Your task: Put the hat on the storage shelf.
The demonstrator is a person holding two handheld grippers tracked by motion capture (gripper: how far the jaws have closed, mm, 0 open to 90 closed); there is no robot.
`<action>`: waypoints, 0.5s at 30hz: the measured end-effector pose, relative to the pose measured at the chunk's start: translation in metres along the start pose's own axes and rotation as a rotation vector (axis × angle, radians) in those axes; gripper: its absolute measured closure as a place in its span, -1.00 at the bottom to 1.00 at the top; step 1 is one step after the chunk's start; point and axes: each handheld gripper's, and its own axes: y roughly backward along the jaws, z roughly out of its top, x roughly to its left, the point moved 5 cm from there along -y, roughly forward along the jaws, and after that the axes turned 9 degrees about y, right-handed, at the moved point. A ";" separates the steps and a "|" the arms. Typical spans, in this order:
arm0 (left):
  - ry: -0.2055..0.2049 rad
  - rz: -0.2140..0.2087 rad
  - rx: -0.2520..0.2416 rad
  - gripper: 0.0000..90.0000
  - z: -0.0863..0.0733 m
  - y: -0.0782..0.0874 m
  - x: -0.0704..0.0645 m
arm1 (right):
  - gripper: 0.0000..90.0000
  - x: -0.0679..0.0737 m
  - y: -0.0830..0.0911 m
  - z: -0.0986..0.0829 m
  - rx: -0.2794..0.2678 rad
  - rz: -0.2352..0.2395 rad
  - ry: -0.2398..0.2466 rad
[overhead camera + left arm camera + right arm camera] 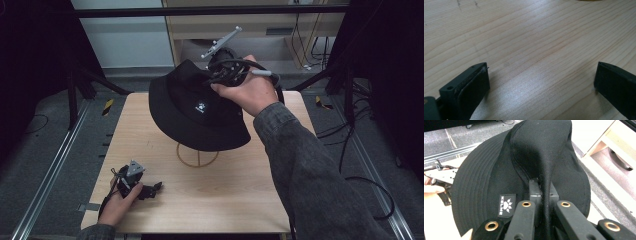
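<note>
I am holding the right gripper [220, 70] raised over the far side of the table [235, 195], with its jaws closed tight on a pinched fold in the crown of the black bucket hat [197, 107]. In the right gripper view, the fold of fabric is running up between the two jaws, and a small label with a paw mark [506, 205] is showing on the hat [499, 182] just left of the gripper [541, 192]. The hat is hanging tilted above a round wire stand [197, 155], which is sitting near the table's centre; I cannot tell whether the hat is touching it.

I am resting the left gripper [150, 189] on the near left part of the table, well apart from the hat. In the left gripper view, its jaws are standing wide apart with bare wood [531, 50] between them, gripping nothing.
</note>
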 end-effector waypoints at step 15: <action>0.000 0.000 0.000 -1.00 0.000 0.000 0.000 | 0.96 0.003 -0.018 0.000 0.026 0.022 0.003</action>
